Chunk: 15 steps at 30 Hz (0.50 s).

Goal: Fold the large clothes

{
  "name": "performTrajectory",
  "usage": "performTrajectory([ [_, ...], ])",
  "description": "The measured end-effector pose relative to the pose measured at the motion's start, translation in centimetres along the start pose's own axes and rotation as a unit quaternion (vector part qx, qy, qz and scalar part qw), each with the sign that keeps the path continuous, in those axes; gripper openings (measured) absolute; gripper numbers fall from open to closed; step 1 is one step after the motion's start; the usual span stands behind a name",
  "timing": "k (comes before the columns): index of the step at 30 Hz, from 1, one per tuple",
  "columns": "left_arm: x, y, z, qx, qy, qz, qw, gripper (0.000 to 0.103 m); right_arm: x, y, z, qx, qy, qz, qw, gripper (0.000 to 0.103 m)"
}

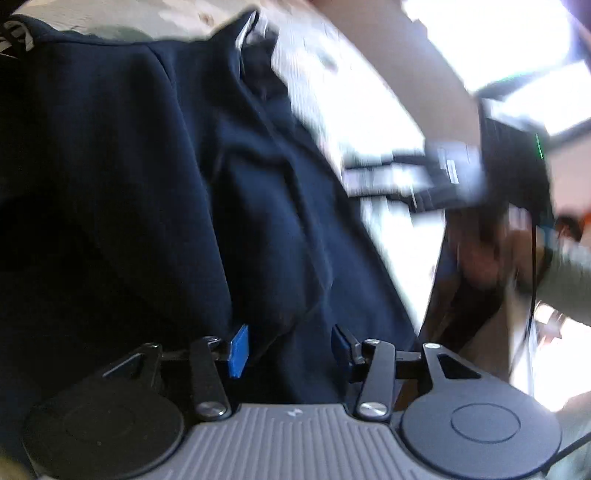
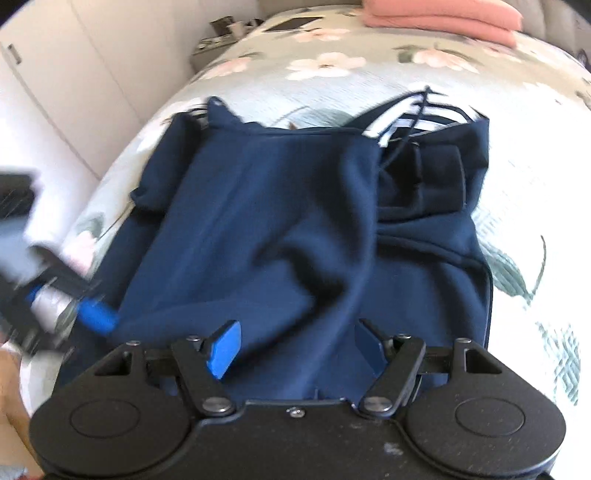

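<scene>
A navy blue hoodie [image 2: 280, 221] lies partly folded on a floral bedspread [image 2: 332, 66], its hood and white-lined drawstrings [image 2: 410, 114] at the far right. My right gripper [image 2: 295, 349] is open just above the near edge of the hoodie, with cloth between the spread blue pads but not pinched. My left gripper [image 1: 288, 349] is open, close over the same dark cloth [image 1: 147, 184], which fills the left wrist view. The left gripper also shows blurred at the left edge of the right wrist view [image 2: 85, 314].
A folded pink garment [image 2: 443, 16] lies at the far end of the bed. A white wardrobe [image 2: 55, 92] stands on the left, with a small cluttered stand [image 2: 221, 33] beyond. The right gripper and hand [image 1: 498, 206] show blurred in the left wrist view.
</scene>
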State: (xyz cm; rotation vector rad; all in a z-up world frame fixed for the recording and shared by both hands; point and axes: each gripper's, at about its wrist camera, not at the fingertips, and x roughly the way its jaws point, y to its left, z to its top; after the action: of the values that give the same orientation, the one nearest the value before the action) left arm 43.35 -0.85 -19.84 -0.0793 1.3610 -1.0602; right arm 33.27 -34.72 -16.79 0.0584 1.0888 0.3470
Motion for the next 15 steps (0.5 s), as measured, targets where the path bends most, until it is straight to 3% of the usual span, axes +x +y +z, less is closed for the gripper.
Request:
performTrajectory([
  [3, -1.2, 0.3, 0.2, 0.006, 0.009, 0.012, 0.9999, 0.049, 1.7, 0.0, 2.7, 0.007, -0.038, -0.012, 0.999, 0.083],
  [5, -2.6, 0.8, 1.4, -0.001, -0.025, 0.014, 0.9996, 0.049, 2.7, -0.3, 5.1, 0.022, -0.065, -0.019, 0.997, 0.083],
  [7, -4.6, 1.7, 3.1, -0.015, -0.083, 0.009, 0.9964, 0.049, 4.3, -1.5, 7.8, 0.06, -0.082, -0.021, 0.995, 0.083],
  [9, -6.9, 2.7, 4.0, -0.04, -0.152, -0.035, 0.987, 0.049, 5.8, -3.0, 10.0, 0.1, -0.089, -0.012, 0.991, 0.083],
  [11, -8.9, 3.9, 4.2, -0.065, -0.213, -0.079, 0.9716, 0.054, 8.2, -4.8, 11.9, 0.144, -0.077, -0.017, 0.986, 0.083],
  [13, -9.6, 5.0, 3.9, -0.091, -0.244, -0.08, 0.9622, 0.057, 10.8, -6.4, 13.0, 0.184, -0.042, 0.003, 0.982, 0.083],
  [14, -9.5, 5.7, 3.7, -0.105, -0.243, -0.067, 0.9619, 0.057, 12.1, -7.0, 13.5, 0.203, -0.021, 0.032, 0.978, 0.078],
  [15, -9.0, 6.3, 3.5, -0.117, -0.236, -0.048, 0.9634, 0.057, 12.8, -7.2, 13.9, 0.214, -0.013, 0.062, 0.975, 0.045],
])
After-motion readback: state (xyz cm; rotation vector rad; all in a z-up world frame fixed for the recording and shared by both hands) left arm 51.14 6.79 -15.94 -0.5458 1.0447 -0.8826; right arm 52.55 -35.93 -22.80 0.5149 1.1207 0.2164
